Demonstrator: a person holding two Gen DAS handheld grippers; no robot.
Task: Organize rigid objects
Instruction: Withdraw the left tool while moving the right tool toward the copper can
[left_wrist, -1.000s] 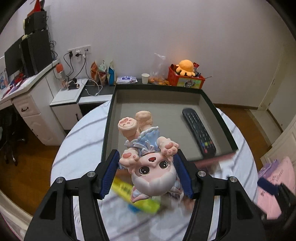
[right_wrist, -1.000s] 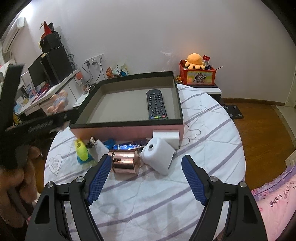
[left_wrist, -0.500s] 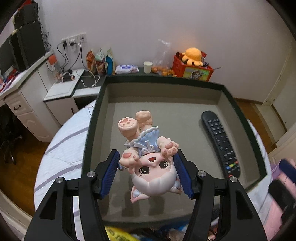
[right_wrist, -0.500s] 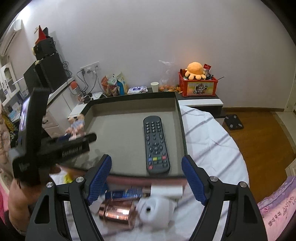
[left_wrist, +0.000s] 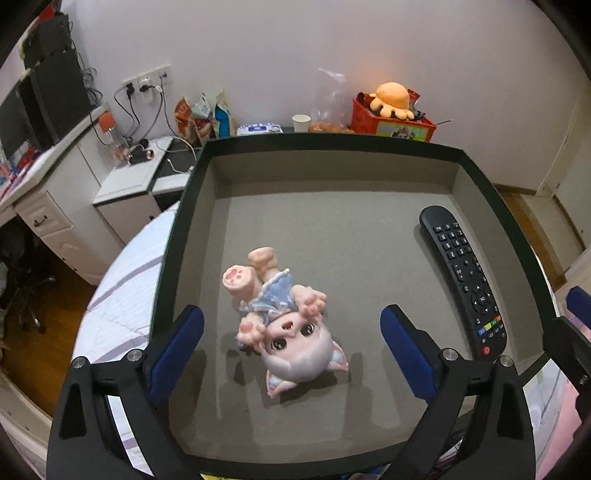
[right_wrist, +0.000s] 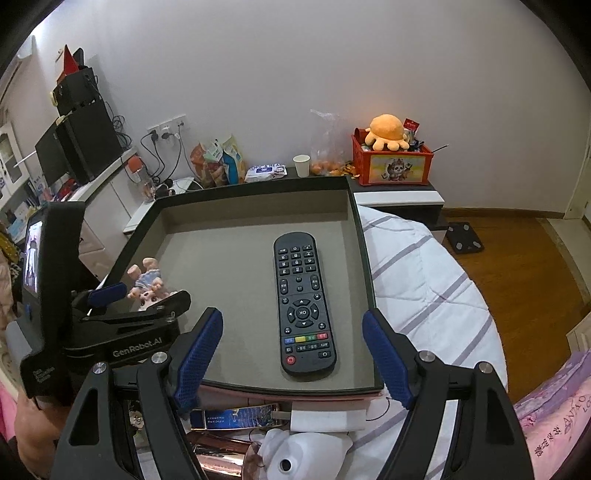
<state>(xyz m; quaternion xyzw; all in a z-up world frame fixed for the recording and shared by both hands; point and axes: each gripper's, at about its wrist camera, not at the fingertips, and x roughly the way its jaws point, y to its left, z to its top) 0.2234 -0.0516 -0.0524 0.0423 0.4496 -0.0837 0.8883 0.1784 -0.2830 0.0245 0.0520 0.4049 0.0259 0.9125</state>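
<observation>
- Down in the shallow box (left_wrist: 480, 177) with the dark rim and grey floor, the pink doll (left_wrist: 286, 325) lies on its back, head toward the camera and feet (left_wrist: 236, 278) raised toward the far wall.
- The left gripper (left_wrist: 291, 349) hangs over the near part of the box with its jaws opening; the doll lies between the blue pads (left_wrist: 177, 343) with clear space on either side, so neither pad touches it.
- From the right wrist view the same doll (right_wrist: 147, 284) shows by the box's left wall, partly hidden behind the left gripper (right_wrist: 140, 295).
- A black remote (left_wrist: 463, 277) lies flat on the box floor along the right side, buttons up, well apart from the doll.
- The right gripper (right_wrist: 291, 354) sits over the near rim of the box (right_wrist: 354, 236), its jaws parted about halfway and holding nothing; the remote (right_wrist: 303, 306) lies beyond and between its fingers (right_wrist: 197, 350), untouched.
- On the striped cloth (right_wrist: 424, 288) in front of the box lie a copper-coloured cylinder (right_wrist: 221, 458), a white camera-like gadget (right_wrist: 295, 458), a white block (right_wrist: 325, 419) and a blue packet (right_wrist: 236, 415), all close together against the box's pink outer wall.
- A hand (right_wrist: 33, 421) grips the left gripper's handle at the lower left edge.
</observation>
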